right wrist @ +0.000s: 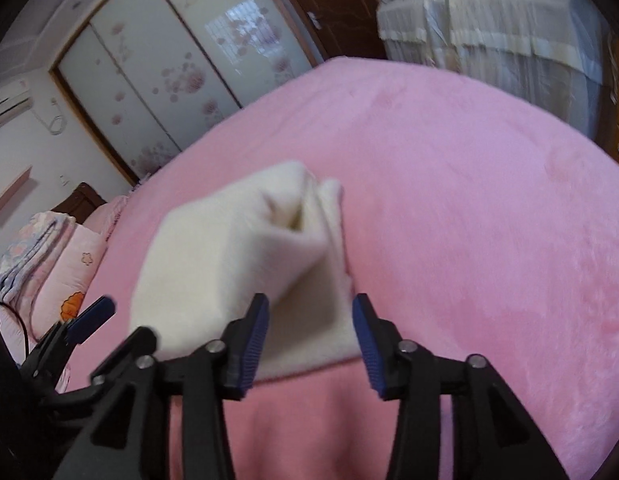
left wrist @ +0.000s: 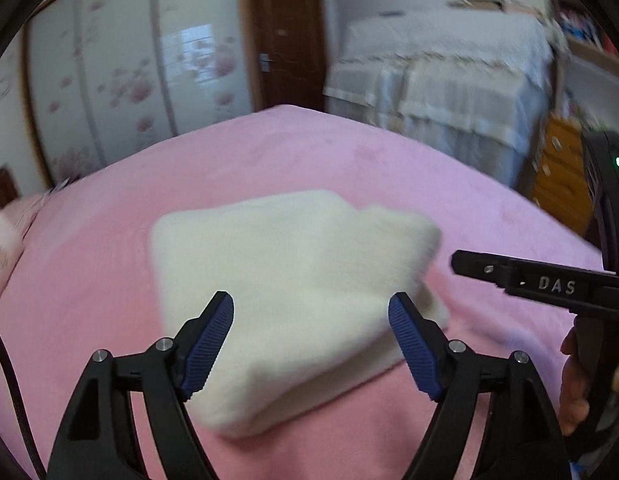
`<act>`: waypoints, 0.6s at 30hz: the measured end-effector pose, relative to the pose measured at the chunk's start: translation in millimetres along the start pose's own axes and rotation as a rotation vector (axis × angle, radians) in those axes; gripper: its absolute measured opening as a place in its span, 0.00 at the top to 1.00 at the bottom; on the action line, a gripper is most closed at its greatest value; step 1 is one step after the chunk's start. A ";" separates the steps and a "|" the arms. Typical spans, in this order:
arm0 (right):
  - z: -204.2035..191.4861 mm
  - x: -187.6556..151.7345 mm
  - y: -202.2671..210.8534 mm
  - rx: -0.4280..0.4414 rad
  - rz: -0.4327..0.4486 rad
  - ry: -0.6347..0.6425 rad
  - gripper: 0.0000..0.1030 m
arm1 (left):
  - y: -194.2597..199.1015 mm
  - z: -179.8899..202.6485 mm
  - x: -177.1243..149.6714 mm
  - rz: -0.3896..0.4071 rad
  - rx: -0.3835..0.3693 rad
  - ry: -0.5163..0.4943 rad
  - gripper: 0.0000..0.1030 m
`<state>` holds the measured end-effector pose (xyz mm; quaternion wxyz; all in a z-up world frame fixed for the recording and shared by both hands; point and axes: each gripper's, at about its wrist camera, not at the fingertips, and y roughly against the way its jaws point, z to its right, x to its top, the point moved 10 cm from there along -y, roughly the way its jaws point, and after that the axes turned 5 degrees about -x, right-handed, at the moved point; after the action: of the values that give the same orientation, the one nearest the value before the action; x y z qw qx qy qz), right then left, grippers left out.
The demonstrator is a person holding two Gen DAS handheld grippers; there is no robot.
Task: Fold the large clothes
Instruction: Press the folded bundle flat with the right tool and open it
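A cream-white fleecy garment lies folded into a thick bundle on the pink bed cover. My left gripper is open and empty, hovering just over the bundle's near edge. My right gripper is open and empty too, above the near right end of the garment, where the folded layers gape open. In the left wrist view the right gripper's black body shows at the right, held by a hand. In the right wrist view a blue fingertip of the left gripper shows at the lower left.
Pillows and a folded quilt lie at the bed's head on the left. A floral sliding wardrobe and a brown door stand beyond the bed. A cloth-covered piece of furniture and a wooden drawer unit stand at the right.
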<state>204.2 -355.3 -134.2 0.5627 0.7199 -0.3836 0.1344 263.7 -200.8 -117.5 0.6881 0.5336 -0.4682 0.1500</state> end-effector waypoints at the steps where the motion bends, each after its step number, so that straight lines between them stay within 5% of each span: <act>1: -5.1 8.1 -3.2 0.000 0.006 0.017 0.50 | 3.6 -21.3 -4.0 -0.006 0.032 0.049 0.24; 5: -18.0 23.2 -17.3 0.006 -0.029 0.062 0.49 | -27.0 -104.7 -23.1 -0.126 0.168 0.221 0.24; 9: -30.3 24.1 -43.9 0.018 -0.094 0.089 0.50 | -58.2 -147.8 -42.3 -0.232 0.183 0.353 0.24; 11: -36.1 18.2 -54.3 0.024 -0.129 0.121 0.82 | -66.5 -152.3 -47.8 -0.250 0.162 0.378 0.24; 15: -37.2 15.0 -34.3 0.048 -0.104 0.107 0.84 | -66.6 -141.5 -43.9 -0.259 0.118 0.359 0.43; 18: -18.7 -4.3 -23.5 0.051 -0.111 0.027 0.85 | -71.4 -136.8 -50.3 -0.277 0.150 0.287 0.43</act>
<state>222.4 -334.7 -147.4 0.5560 0.7521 -0.3320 0.1226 354.4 -93.9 -199.3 0.7201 0.6158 -0.2750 0.1631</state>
